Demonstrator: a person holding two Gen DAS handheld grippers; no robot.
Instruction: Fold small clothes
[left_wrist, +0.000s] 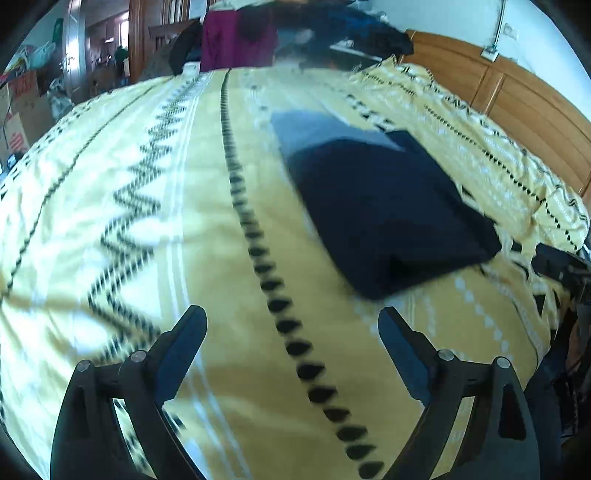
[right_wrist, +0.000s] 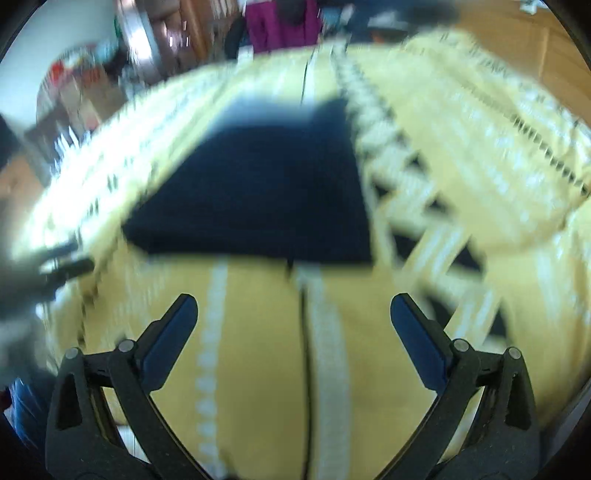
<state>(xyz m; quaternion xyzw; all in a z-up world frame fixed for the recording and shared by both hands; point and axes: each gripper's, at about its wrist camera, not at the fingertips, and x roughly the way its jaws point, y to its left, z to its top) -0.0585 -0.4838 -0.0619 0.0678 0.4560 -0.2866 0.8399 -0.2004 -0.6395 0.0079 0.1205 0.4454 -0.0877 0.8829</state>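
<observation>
A folded garment (left_wrist: 388, 206) lies flat on the bed (left_wrist: 147, 221). From the left tool (left_wrist: 291, 325) it sits at about two o'clock; from the right tool (right_wrist: 293, 310) at twelve. Neither tool touches it. Behind the bed, at twelve o'clock, more clothes (left_wrist: 236, 37) are piled.

Motion blur smears the right wrist view, leaving the dark folded garment (right_wrist: 258, 192) without readable detail.

no readable text, cardboard boxes (left_wrist: 16, 122) bear red markings, too blurred to read
</observation>
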